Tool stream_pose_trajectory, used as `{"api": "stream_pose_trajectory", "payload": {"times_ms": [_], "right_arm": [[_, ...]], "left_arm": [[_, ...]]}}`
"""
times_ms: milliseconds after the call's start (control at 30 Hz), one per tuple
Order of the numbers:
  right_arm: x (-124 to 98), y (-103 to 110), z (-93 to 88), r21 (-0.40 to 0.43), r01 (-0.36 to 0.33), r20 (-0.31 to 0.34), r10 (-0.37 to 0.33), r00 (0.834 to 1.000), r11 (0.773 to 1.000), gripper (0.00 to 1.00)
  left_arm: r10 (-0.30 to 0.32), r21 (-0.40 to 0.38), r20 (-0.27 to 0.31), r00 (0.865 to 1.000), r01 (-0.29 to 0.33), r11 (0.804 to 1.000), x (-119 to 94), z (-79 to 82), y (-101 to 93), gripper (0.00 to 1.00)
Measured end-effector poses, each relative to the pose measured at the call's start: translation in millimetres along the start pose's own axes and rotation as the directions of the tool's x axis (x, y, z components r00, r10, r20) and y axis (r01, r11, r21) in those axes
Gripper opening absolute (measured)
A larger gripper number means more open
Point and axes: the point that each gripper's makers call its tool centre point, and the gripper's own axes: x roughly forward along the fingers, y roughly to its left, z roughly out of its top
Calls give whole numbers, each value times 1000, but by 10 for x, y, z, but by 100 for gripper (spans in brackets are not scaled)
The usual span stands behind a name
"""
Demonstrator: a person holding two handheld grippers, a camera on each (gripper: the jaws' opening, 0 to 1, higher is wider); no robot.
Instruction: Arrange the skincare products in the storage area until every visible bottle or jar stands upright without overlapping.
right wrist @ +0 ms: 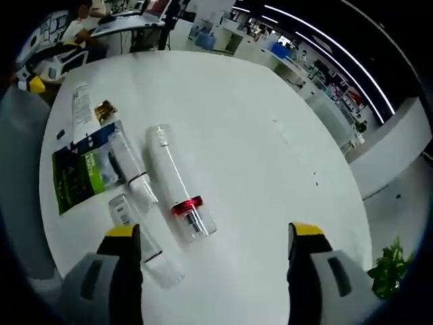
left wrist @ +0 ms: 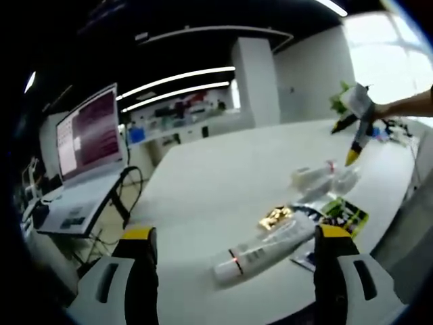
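All the skincare products lie flat on the white round table (right wrist: 270,135). Under my right gripper (right wrist: 214,231), which is open and empty, rests a long white bottle with a red band (right wrist: 172,183). Two clear bottles (right wrist: 132,166) (right wrist: 139,237) lie to its left, partly on a green and black packet (right wrist: 78,169). Further off are a white tube (right wrist: 81,101) and a small gold item (right wrist: 103,110). My left gripper (left wrist: 235,233) hovers open at the table's edge, short of the white tube (left wrist: 260,249). Beyond it are the gold item (left wrist: 275,217), the packet (left wrist: 345,215) and the clear bottles (left wrist: 318,177).
A hand holds the right gripper (left wrist: 355,128) high over the far side of the table. A laptop (left wrist: 88,135) stands on a side desk at the left. A potted plant (right wrist: 389,271) is past the table's edge. A person (right wrist: 78,27) sits at a far desk.
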Motion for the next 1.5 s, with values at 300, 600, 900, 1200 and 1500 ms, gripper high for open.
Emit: {"api": "stream_pose_trajectory", "payload": {"times_ms": [300,600,900,1200,1500], "right_arm": [[149,58,-34,-37,-53,-40,51,998,998,78],[315,118,-139,-43,-134,-88,130,988,990,67],[413,199,-184,11,-243,-110,242,964,970,49],[479,248,-248,6,-343,-184,338,923,939,38],[548,345,-268,-22,-401,-224,387,895,916,36]], "left_arm": [[5,2,-14,1000,-5,1000,1,-22,7,94],[9,2,-29,1000,-9,1000,-3,-50,20,93],[24,3,-40,999,-24,1000,-4,-75,50,93],[29,7,-47,998,-28,1000,-3,-91,58,92],[34,7,-57,998,-34,999,3,-107,66,91]]}}
